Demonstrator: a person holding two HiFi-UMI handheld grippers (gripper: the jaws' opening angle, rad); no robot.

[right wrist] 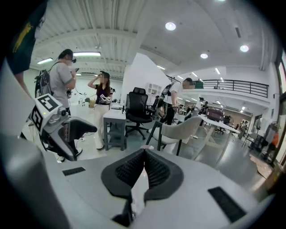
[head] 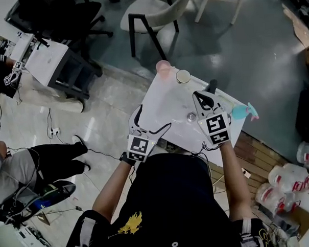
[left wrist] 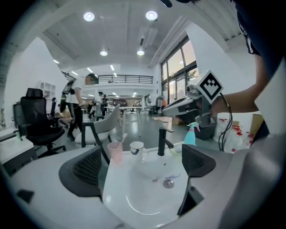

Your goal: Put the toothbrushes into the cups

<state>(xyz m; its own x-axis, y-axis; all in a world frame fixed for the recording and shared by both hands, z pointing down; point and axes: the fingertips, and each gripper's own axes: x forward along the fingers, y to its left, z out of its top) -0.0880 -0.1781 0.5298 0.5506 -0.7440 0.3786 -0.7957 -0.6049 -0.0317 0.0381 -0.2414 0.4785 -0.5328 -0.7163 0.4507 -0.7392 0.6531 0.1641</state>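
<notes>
Fingers (left wrist: pixel 87 172) of left gripper (left wrist: pixel 142 156) released, empty; right gripper (right wrist: pixel 144 156) fingers (right wrist: pixel 129 172) clenched together; toothbrush (left wrist: pixel 166 178) lying in sink (left wrist: pixel 134 203).

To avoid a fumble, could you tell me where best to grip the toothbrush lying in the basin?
Probably mid-handle, from straight above, pinching across its width: the toothbrush lies flat on the sink floor just beside the drain, so its two long sides are the only free faces.

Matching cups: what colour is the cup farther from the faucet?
Pink cup; clearest in the left gripper view.
</notes>
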